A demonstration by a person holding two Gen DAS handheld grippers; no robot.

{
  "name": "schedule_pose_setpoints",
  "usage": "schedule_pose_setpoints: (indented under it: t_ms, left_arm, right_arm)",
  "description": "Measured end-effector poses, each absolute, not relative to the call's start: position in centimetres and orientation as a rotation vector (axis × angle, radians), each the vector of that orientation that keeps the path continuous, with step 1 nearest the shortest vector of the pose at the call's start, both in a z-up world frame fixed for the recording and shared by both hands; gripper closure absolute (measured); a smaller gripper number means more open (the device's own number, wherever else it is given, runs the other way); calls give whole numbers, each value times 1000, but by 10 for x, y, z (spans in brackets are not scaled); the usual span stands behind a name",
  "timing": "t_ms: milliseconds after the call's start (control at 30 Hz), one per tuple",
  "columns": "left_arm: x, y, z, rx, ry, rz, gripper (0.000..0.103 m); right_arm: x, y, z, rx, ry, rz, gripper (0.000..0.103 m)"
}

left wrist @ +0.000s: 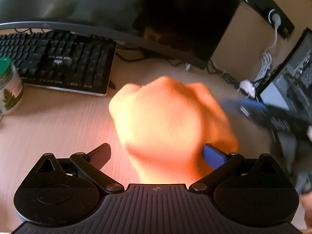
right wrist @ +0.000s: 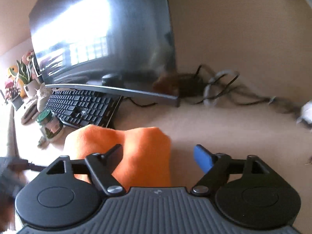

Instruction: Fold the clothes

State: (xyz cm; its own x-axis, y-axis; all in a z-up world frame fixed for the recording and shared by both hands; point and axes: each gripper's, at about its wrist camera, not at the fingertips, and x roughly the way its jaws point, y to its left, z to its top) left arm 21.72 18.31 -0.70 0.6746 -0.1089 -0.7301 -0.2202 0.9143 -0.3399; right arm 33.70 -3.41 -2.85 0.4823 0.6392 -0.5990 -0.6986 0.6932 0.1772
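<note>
A bunched orange cloth (left wrist: 167, 120) lies on the pale wooden desk (left wrist: 48, 132); in this view it is overexposed and blurred. My left gripper (left wrist: 157, 154) stands wide open just in front of it. The cloth sits between the fingers, its edge by the blue finger (left wrist: 213, 156) and apart from the black one. In the right wrist view the same orange cloth (right wrist: 144, 152) lies low and left. My right gripper (right wrist: 158, 154) is open, with its black finger (right wrist: 115, 152) over the cloth and its blue finger (right wrist: 202, 158) over bare desk. Nothing is pinched.
A dark curved monitor (left wrist: 117, 9) and a black keyboard (left wrist: 58, 62) stand behind the cloth. A green-lidded jar (left wrist: 9, 85) is at the left. Tangled cables (right wrist: 220, 89) lie at the back right, potted plants (right wrist: 21, 78) far left, and a second screen (left wrist: 288, 81) at the right.
</note>
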Motion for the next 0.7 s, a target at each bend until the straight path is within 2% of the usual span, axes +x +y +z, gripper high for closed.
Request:
schedule_pose_setpoints:
  t_ms: [133, 300, 500, 700]
  left_arm:
    - [234, 194, -9, -459, 829, 66, 0]
    - [250, 206, -26, -478, 890, 99, 0]
    - [217, 235, -6, -424, 837, 228, 0]
    - [171, 269, 5, -402, 804, 312, 0]
  right_arm:
    - [309, -59, -23, -105, 701, 898, 22]
    - [282, -36, -54, -188, 806, 985, 23]
    - [278, 22, -59, -201, 774, 1015, 30]
    - [287, 75, -70, -189, 797, 929, 28]
